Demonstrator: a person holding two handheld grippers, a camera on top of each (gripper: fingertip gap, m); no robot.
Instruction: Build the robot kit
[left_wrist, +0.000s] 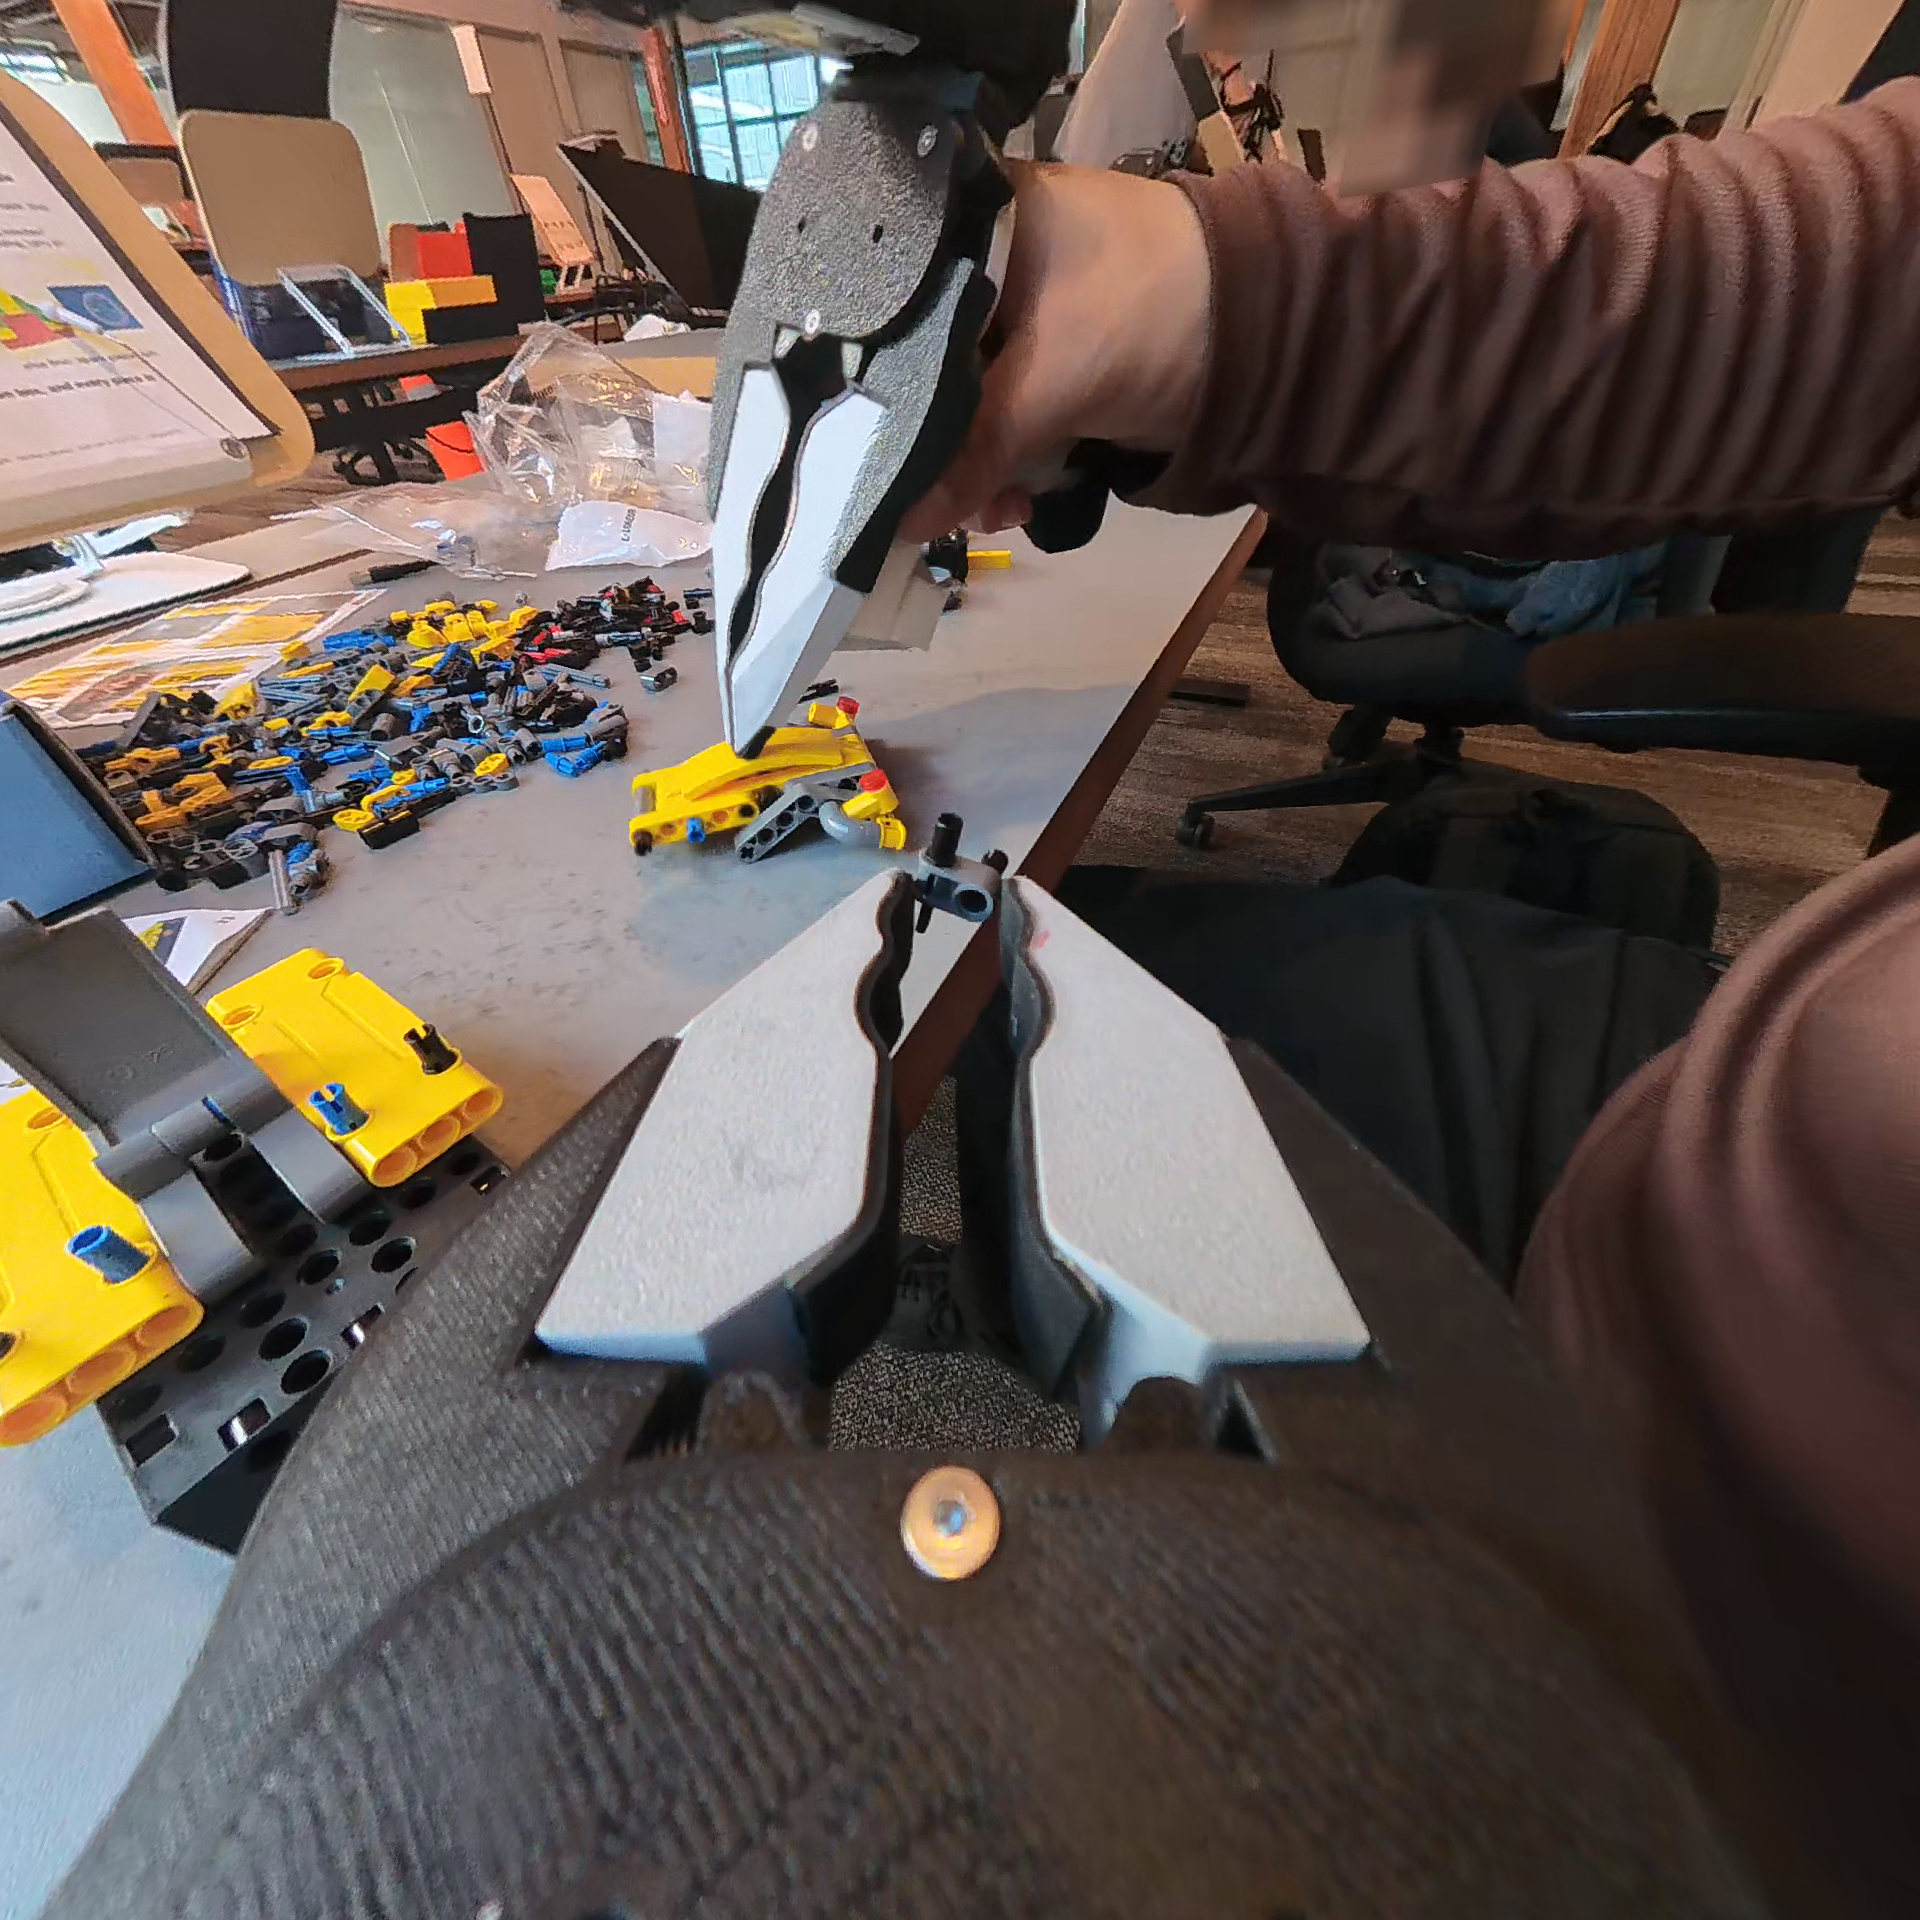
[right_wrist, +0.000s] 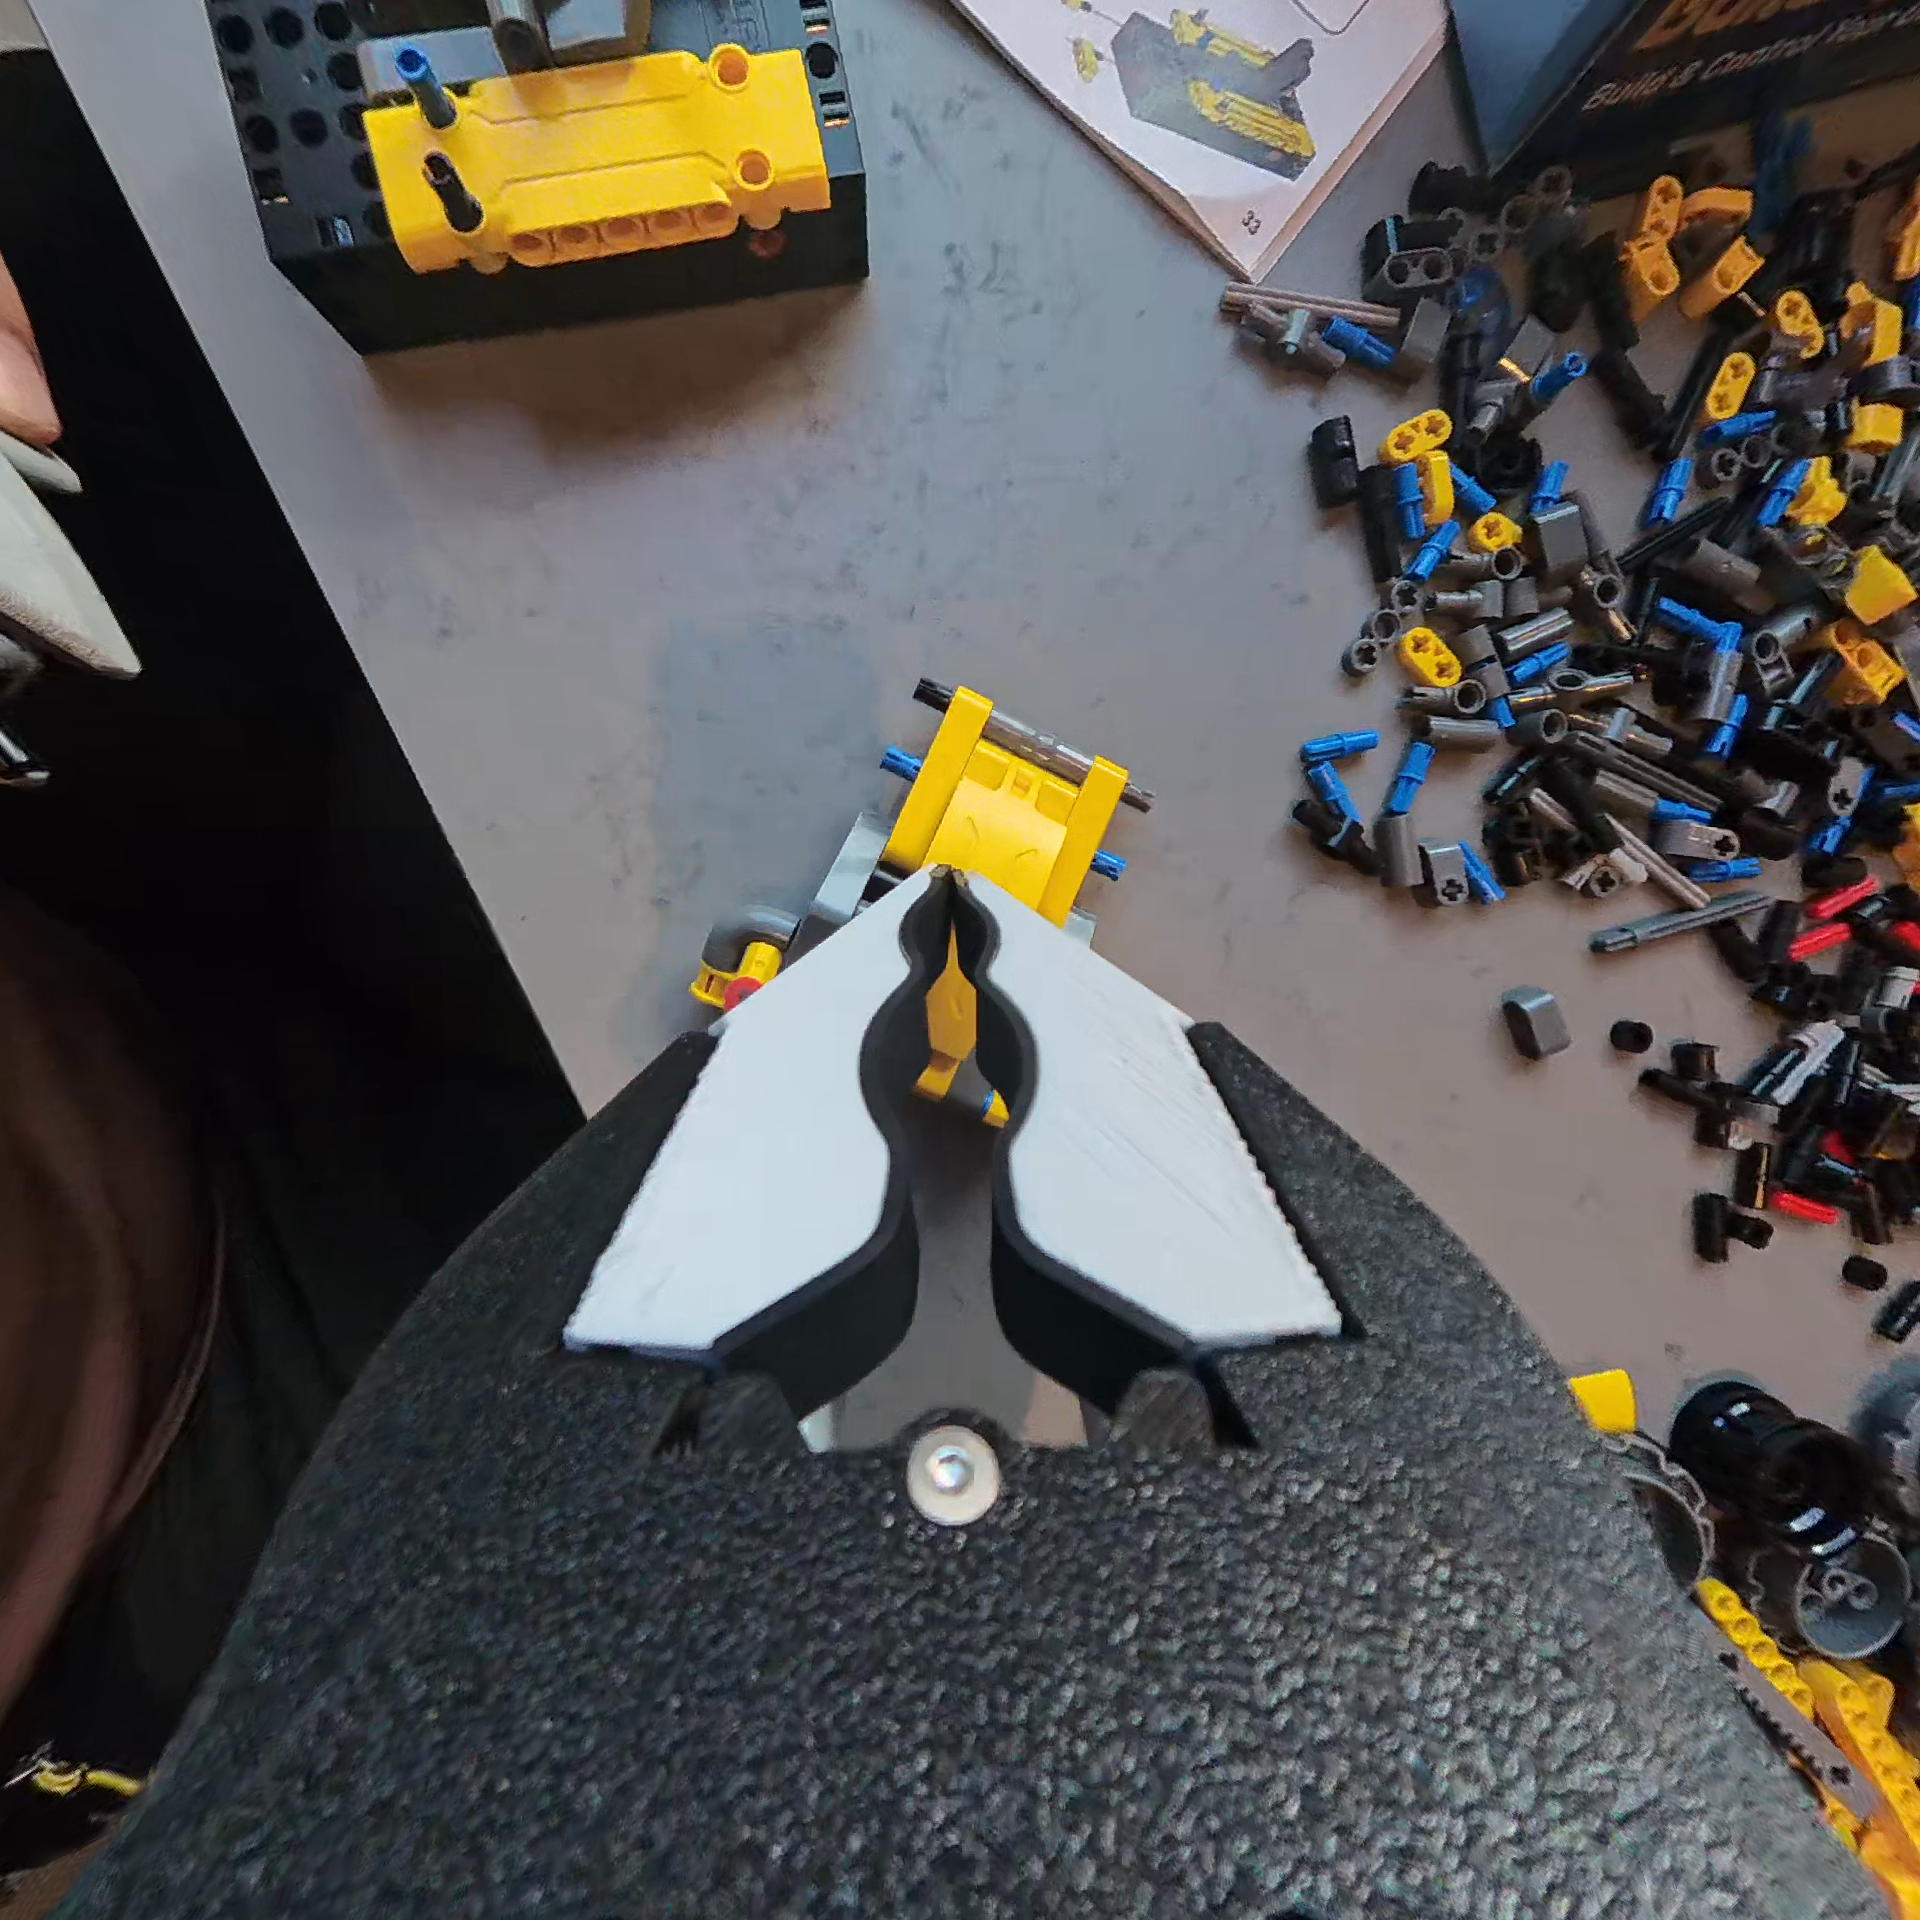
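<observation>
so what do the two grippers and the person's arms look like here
Both are handheld tools with a rounded black, rough-textured body, a silver screw at its centre, and two pale grey wedge fingers with wavy black inner edges. The left gripper and the right gripper look alike; the right one shows from outside too. The person wears ribbed brownish-maroon sleeves. No cables are visible.

bare grey tabletop (right_wrist: 644, 540) between black-and-yellow block (right_wrist: 561, 177) and small yellow assembly (right_wrist: 997, 810); loose parts pile (right_wrist: 1662, 644) crowds one side.
</observation>
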